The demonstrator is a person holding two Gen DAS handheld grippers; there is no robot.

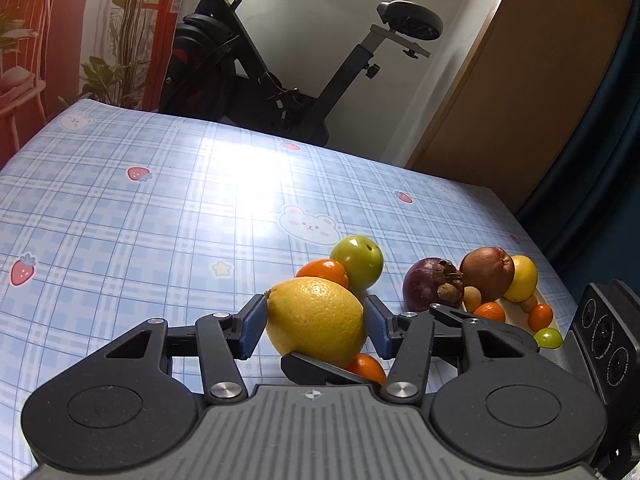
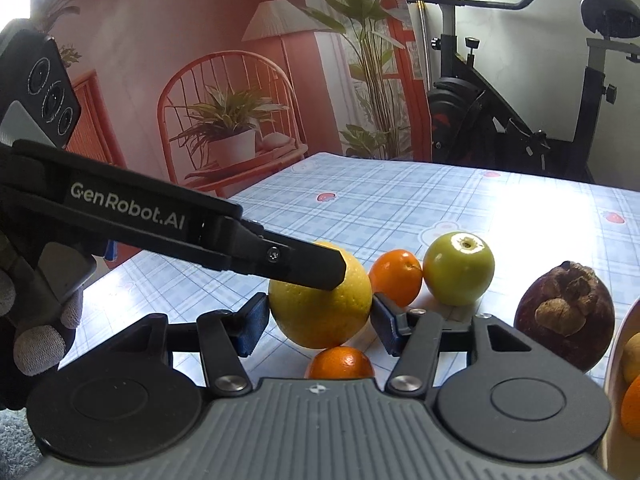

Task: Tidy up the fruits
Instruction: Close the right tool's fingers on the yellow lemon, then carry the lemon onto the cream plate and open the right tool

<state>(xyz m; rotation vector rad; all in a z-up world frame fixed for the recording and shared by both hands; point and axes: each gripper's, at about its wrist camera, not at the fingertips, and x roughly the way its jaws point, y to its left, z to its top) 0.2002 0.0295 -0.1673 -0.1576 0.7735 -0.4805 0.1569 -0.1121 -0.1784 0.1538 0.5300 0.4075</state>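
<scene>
1. The left gripper [image 1: 316,322] is sitting around the lemon [image 1: 316,320], its blue pads [image 1: 253,330] touching the fruit on both sides; the jaws are pinching it.
2. The right gripper [image 2: 320,318] is flanking the same lemon [image 2: 320,308]; its jaws are standing spread, the pads just beside the peel, and I cannot tell whether they touch it.
3. From the right wrist view, a finger of the left gripper is lying across the lemon's 10 o'clock side.
4. The lemon is resting on the checked tablecloth [image 1: 140,220], with a small orange [image 1: 326,272] at its 12 o'clock and a green apple [image 1: 357,262] at 1 o'clock.
5. Another small orange [image 2: 340,362] is lying at the lemon's 6 o'clock.
6. A mangosteen [image 1: 430,290] is sitting at 3 o'clock, near a plate [image 1: 516,312] holding more fruit.
</scene>
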